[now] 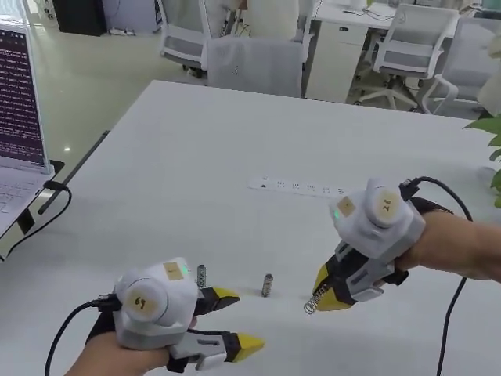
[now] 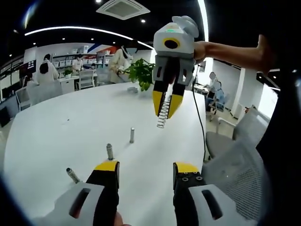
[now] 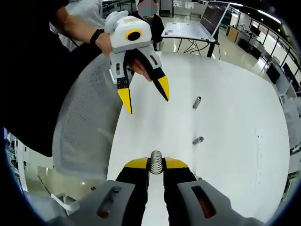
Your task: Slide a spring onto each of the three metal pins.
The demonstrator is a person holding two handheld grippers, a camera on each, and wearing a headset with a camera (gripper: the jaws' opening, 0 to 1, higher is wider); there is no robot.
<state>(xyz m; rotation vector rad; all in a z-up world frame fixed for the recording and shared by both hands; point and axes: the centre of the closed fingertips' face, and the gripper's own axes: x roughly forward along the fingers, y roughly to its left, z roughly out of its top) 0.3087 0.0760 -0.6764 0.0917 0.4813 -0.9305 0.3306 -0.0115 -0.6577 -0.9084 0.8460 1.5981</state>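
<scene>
My right gripper (image 1: 329, 294) is shut on a small metal spring (image 1: 315, 299) that hangs down from its yellow tips, just above the white table (image 1: 196, 172). The same spring (image 3: 156, 160) sits end-on between the closed jaws of the right gripper (image 3: 156, 165). Two upright pins with coils on them stand on the table, one pin (image 1: 201, 275) by my left gripper (image 1: 237, 319) and another pin (image 1: 267, 285) in the middle. From the left gripper (image 2: 147, 167), which is open and empty, a third pin (image 2: 131, 135) looks bare, below the right gripper (image 2: 164, 110) and its spring (image 2: 162, 117).
A white power strip (image 1: 301, 187) lies further back on the table. An open laptop (image 1: 16, 117) with a black cable (image 1: 55, 205) stands at the left edge. Office chairs (image 1: 254, 63) are behind the table, and plant leaves (image 1: 491, 133) reach in at the right.
</scene>
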